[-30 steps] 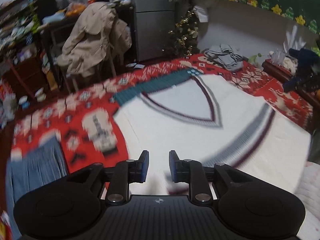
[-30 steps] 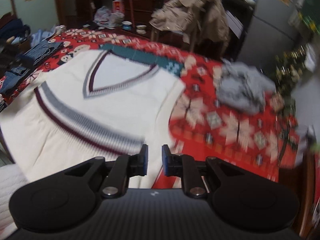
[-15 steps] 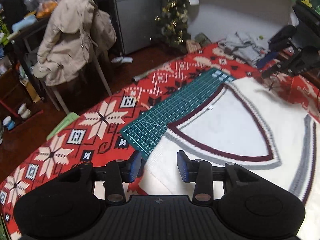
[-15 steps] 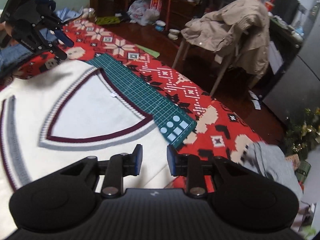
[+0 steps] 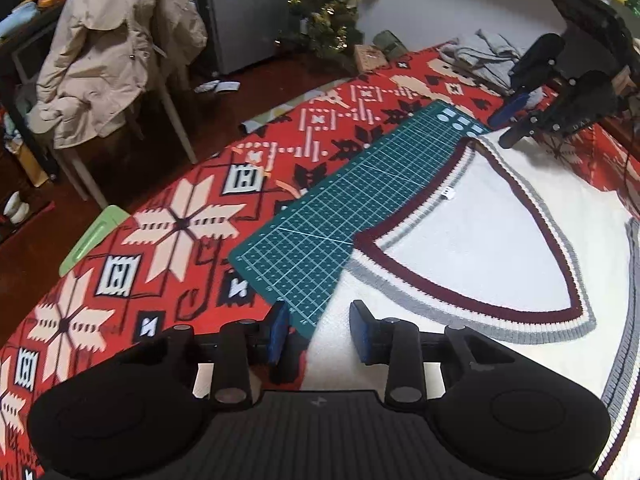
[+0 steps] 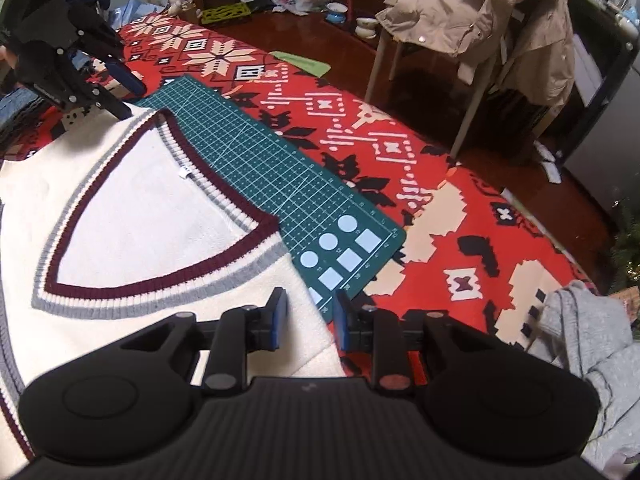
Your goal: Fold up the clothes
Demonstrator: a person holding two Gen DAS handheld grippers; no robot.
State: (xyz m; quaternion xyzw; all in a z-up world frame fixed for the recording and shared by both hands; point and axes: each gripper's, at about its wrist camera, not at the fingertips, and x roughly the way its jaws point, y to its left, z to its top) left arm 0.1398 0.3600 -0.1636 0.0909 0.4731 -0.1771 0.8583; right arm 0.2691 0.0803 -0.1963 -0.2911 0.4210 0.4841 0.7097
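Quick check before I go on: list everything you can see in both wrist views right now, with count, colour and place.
V-neck vest: one, cream with maroon and grey trim, flat, its collar end lying on the mat.
Cutting mat: one, green, on the cloth, partly under the vest.
Patterned cloth: one, red, covering the surface.
Grey garment: one, crumpled, at the cloth's end.
Beige coat: one, draped over a chair.
Small Christmas tree: one, green, on the floor.
Left tool: black, blue pads, open over the vest's shoulder edge.
Right tool: black, blue pads, open over the other shoulder edge.

Ribbed knit vest (image 5: 500, 264); matt, perhaps rubbery green mat (image 5: 320, 240); woven patterned blanket (image 5: 180, 220).
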